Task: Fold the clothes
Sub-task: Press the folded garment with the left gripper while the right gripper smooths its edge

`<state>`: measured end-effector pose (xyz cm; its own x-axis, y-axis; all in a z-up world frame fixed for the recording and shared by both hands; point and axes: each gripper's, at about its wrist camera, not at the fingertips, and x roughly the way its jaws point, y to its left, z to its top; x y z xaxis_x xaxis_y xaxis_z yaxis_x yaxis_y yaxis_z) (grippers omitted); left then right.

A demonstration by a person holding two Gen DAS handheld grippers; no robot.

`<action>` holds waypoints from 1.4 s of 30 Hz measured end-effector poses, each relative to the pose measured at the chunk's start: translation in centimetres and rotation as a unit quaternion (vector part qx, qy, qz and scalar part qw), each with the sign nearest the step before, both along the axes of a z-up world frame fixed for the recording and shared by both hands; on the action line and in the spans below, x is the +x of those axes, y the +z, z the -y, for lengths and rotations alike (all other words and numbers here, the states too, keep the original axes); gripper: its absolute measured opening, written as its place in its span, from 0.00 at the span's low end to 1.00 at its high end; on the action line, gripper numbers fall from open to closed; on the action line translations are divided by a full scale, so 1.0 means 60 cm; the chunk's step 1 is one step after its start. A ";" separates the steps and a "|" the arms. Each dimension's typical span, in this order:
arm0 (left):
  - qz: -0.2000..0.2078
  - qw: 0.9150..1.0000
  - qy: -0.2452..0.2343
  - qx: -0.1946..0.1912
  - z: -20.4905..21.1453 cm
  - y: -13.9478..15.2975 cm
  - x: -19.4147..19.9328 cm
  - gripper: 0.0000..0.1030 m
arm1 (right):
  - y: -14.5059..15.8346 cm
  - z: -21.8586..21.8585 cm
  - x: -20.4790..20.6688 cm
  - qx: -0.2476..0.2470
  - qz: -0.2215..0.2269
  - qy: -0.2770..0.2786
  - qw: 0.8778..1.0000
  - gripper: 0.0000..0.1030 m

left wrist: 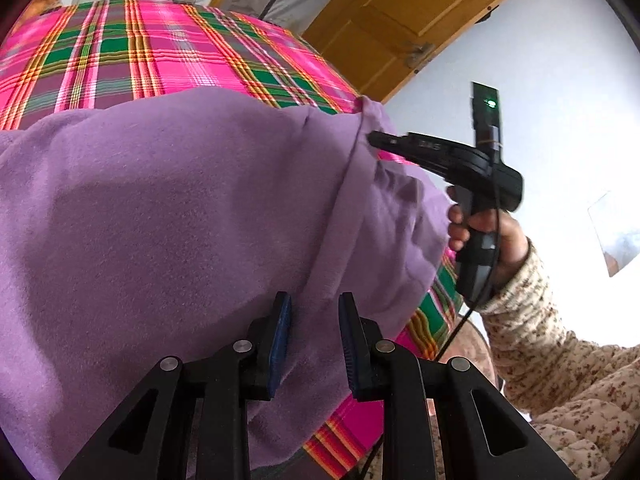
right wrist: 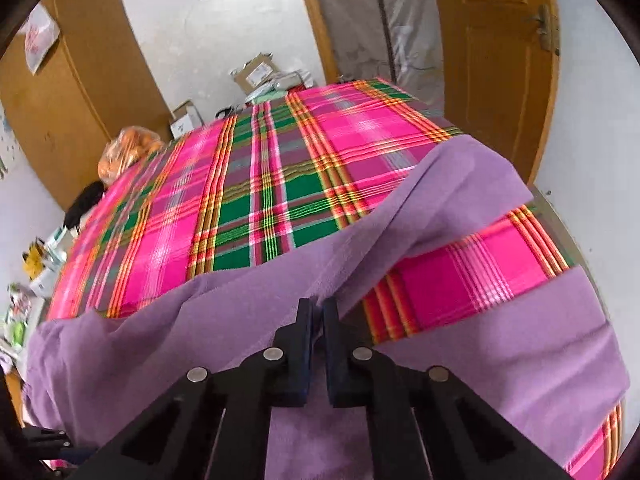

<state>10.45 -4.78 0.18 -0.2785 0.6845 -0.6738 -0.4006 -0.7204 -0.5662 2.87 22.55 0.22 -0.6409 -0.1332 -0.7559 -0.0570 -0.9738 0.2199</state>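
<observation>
A purple fleece garment lies spread over a table covered by a pink and green plaid cloth. My left gripper stands open just above the garment's near part, with nothing pinched between its blue pads. My right gripper, held by a hand, is shut on a fold of the garment at its right side and holds that fold raised. In the right wrist view the right gripper pinches a ridge of the purple garment, which drapes away on both sides over the plaid cloth.
A wooden door stands behind the table's far right corner. Cardboard boxes sit beyond the far edge. A bag of oranges and small items lie at the table's left. A floral sleeve reaches in from the right.
</observation>
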 end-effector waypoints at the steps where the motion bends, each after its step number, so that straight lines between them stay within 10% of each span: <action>1: -0.001 1.000 0.001 -0.005 -0.001 -0.001 0.000 0.23 | 0.002 -0.004 0.004 -0.004 -0.002 -0.003 1.000 0.05; 23: -0.051 0.993 -0.012 -0.107 -0.068 0.013 -0.002 0.37 | 0.005 -0.034 0.033 -0.061 -0.022 -0.018 0.998 0.04; 29: -0.039 0.995 0.009 -0.094 -0.052 0.008 -0.016 0.15 | -0.004 -0.049 0.042 -0.078 -0.015 -0.023 0.997 0.04; 42: -0.030 0.996 0.008 -0.081 -0.054 0.005 -0.012 0.14 | 0.003 -0.048 -0.023 -0.033 0.008 -0.036 0.999 0.25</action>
<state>9.76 -1.52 0.48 -0.3319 0.5626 -0.7572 -0.4170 -0.8075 -0.4172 1.48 25.44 0.42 -0.6381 -0.1364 -0.7578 -0.1313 -0.9505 0.2816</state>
